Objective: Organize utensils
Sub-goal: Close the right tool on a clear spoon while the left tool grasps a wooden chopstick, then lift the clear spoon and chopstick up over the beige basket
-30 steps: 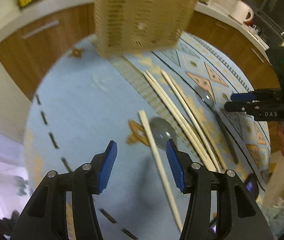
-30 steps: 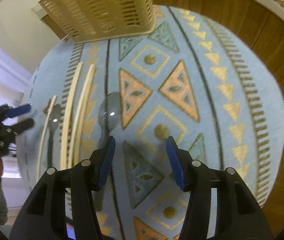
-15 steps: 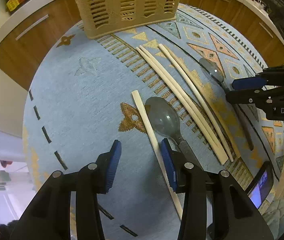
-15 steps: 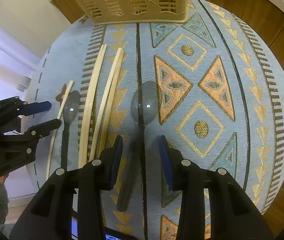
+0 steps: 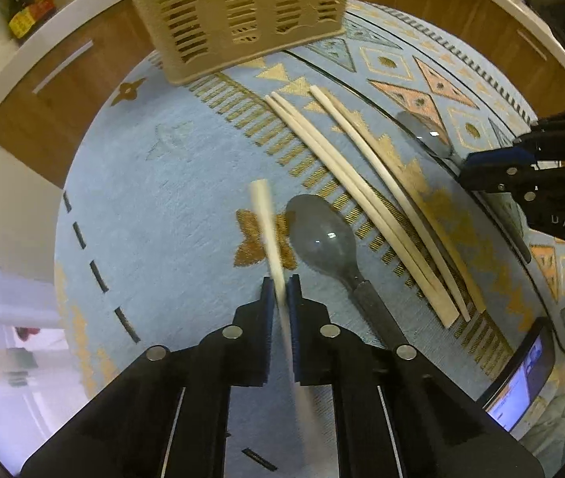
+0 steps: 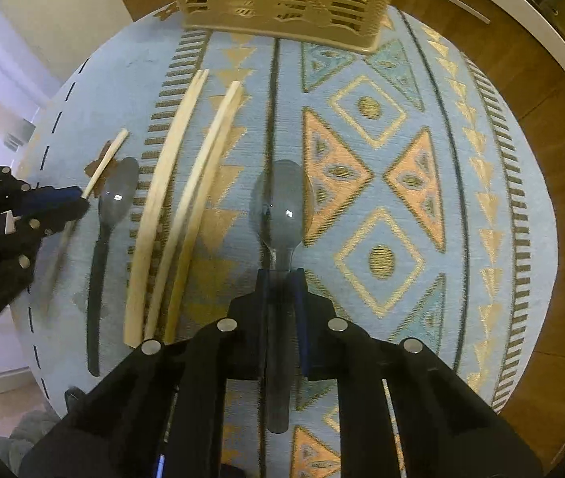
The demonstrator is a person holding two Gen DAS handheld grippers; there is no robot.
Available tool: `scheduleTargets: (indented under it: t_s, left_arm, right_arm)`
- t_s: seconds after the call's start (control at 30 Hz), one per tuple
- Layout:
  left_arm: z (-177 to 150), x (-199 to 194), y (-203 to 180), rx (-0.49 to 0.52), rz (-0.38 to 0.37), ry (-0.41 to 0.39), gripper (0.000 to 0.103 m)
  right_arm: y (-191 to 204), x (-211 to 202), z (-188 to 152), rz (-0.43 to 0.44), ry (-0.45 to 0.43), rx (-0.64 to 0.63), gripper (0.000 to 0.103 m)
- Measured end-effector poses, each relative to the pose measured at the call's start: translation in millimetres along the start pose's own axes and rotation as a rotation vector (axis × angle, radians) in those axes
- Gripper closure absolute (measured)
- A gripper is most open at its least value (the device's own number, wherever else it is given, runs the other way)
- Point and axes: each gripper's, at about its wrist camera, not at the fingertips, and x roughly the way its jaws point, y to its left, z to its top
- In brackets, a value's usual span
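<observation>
Pale blue patterned cloth (image 6: 398, 151) over the work surface; wooden cabinet fronts (image 5: 71, 91) at 10 o'clock beneath a white counter (image 5: 63, 20); cream wall (image 6: 63, 20).

Black fingers (image 5: 268, 298); blue pads; silver screws

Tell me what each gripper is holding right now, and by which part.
The left gripper has just closed on a single chopstick, around mid-length. The right gripper has just closed on a spoon, at the neck just below its bowl.
</observation>
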Motion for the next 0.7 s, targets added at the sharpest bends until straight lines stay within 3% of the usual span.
scheduleTargets:
  t_s: [0.37,0.47,0.53,0.6,0.67,0.7]
  left_arm:
    - [2.5,-0.9,38.5,-0.139,-0.01,0.004,0.099]
    - [5.1,0.3,40.5,-0.14,-0.022,0.005,0.097]
    - [9.5,2.5,41.9,-0.138,-0.054,0.011,0.083]
    - [10.5,3.7,37.6,-0.111,-0.063,0.021,0.077]
    - [11.7,6.2,32.6,-0.064,-0.03,0.037,0.078]
    - [13.1,6.9,28.9,-0.047,-0.005,0.041,0.085]
  right_arm:
    - [-48.5,-6.0,-1.3,-0.047,-0.026,0.077,0.093]
    - [-53.4,-2.1,1.3,-0.038,-0.018,0.091,0.093]
    - [-55.2,-0.2,2.0,-0.038,-0.017,0.089,0.092]
    - [-70.1,3.0,0.3,-0.032,-0.01,0.09,0.092]
    - [-72.3,3.2,1.6,-0.029,-0.005,0.089,0.092]
    - [-73.2,3.4,1.3,-0.029,-0.006,0.087,0.092]
